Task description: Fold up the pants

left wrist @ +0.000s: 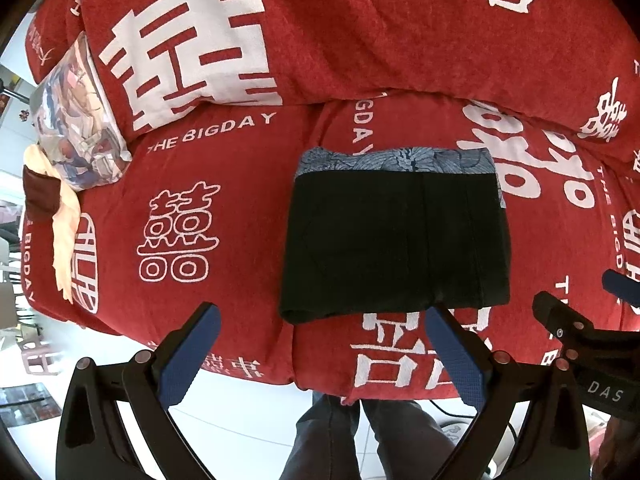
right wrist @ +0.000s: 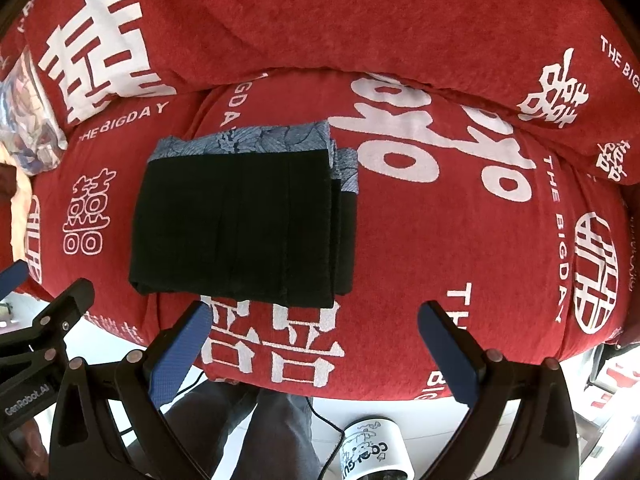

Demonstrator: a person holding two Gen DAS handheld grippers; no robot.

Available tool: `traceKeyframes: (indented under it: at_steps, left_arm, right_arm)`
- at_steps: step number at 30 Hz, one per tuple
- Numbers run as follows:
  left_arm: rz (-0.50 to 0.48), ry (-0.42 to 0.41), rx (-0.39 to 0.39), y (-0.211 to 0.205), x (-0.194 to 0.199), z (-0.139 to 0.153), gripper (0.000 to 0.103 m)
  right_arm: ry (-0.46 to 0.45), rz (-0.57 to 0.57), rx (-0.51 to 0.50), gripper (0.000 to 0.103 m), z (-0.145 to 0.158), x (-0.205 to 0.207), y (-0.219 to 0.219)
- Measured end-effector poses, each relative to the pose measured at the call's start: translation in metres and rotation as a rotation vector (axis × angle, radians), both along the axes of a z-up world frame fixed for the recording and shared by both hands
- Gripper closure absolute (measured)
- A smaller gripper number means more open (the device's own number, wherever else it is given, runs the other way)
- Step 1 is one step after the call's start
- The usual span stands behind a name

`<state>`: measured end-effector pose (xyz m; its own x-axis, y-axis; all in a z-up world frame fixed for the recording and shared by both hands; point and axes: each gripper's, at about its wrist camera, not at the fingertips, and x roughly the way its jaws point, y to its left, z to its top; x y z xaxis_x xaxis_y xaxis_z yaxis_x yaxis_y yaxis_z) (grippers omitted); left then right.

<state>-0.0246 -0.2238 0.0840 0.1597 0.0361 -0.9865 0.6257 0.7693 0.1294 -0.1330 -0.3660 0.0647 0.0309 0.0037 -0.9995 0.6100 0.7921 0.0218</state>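
The black pants (left wrist: 396, 240) lie folded into a compact rectangle on the red sofa seat (left wrist: 224, 264), with a blue-grey patterned band along the far edge. They also show in the right wrist view (right wrist: 240, 228). My left gripper (left wrist: 324, 320) is open and empty, hovering just in front of the pants' near edge. My right gripper (right wrist: 314, 316) is open and empty, also just in front of the near edge. The right gripper shows at the right edge of the left wrist view (left wrist: 580, 312).
The sofa has a red cover with white characters and a back cushion (left wrist: 360, 32). A patterned pillow (left wrist: 80, 120) and a cream cloth (left wrist: 66, 240) lie at the left end. A white cup (right wrist: 372, 452), a cable and the person's legs (left wrist: 340, 436) are below on the floor.
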Motion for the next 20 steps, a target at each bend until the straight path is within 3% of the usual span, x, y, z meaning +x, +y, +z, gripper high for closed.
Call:
traceKeyframes:
  at_steps: [13, 20]
  left_arm:
    - [0.003, 0.024, 0.011, 0.0003, 0.0049, -0.0078, 0.001]
    - [-0.014, 0.045, -0.026, 0.0006, 0.0043, -0.0072, 0.001]
  right_arm:
    - [0.012, 0.006, 0.009, 0.000, -0.0036, 0.0041, 0.0010]
    - [0.018, 0.005, 0.009, 0.000, -0.0046, 0.0053, 0.0012]
